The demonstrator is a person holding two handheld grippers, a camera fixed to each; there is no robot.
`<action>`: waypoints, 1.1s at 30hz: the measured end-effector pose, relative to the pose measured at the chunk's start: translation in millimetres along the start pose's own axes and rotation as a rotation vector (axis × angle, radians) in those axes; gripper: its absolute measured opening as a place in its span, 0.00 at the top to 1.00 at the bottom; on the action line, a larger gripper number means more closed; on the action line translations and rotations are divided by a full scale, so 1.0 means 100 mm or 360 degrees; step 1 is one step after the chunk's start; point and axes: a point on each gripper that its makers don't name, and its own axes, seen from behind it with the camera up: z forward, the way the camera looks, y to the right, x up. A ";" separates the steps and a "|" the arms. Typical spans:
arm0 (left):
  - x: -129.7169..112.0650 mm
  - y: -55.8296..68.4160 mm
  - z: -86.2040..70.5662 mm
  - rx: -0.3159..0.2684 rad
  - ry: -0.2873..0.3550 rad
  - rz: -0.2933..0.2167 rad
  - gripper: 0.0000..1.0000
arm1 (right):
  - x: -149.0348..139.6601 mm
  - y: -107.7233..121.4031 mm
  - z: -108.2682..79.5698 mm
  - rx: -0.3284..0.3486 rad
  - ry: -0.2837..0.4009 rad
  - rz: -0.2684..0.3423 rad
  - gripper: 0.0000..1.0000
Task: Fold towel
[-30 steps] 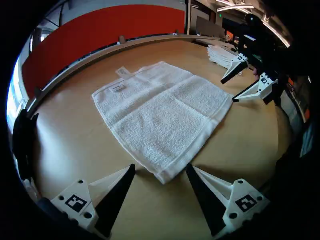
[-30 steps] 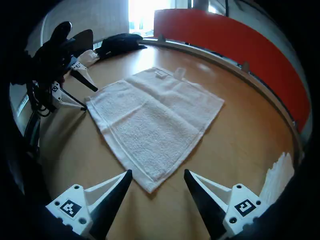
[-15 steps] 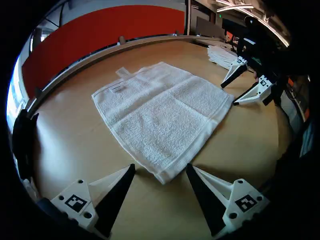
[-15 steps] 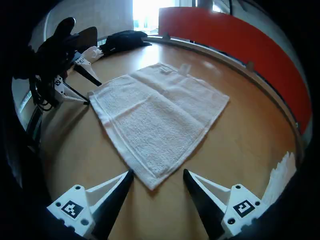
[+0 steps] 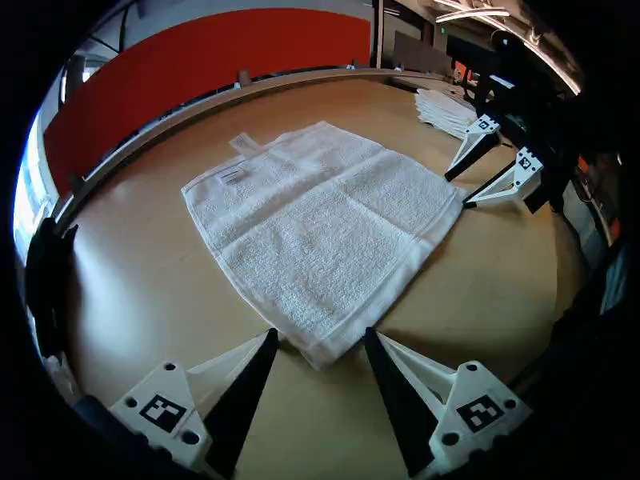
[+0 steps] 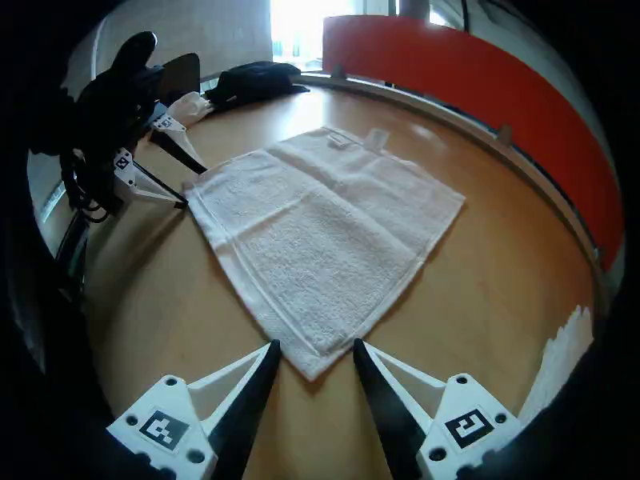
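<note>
Light wooden tabletop (image 5: 136, 264), far edge curved, bounded by pale raised rim (image 5: 184, 110). Red partition panel (image 5: 208, 56) directly behind rim. Bright window (image 6: 300, 24) at table's end, glare on wood; grey wall (image 6: 216, 32) beside it. Ceiling light strips (image 5: 472, 12) overhead. Black bag (image 6: 252, 80) on table near window.

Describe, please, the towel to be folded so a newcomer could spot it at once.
On the wooden table edged by a red partition, a white towel lies spread flat in the middle. Unlike the stack of folded towels near the edge, it lies alone and bears a small label.
</note>
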 end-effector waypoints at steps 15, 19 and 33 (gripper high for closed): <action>0.01 0.02 0.01 0.0036 -0.0033 -0.0042 0.54 | 0.01 0.01 0.04 -0.0012 -0.0008 0.0038 0.75; 0.01 0.00 0.01 0.0058 -0.0040 -0.0068 0.73 | 0.01 0.00 0.05 -0.0007 -0.0010 0.0059 0.76; 0.06 0.00 -0.04 0.0068 -0.0049 -0.0153 0.79 | 0.12 -0.03 -0.02 -0.0007 0.0021 0.0087 0.82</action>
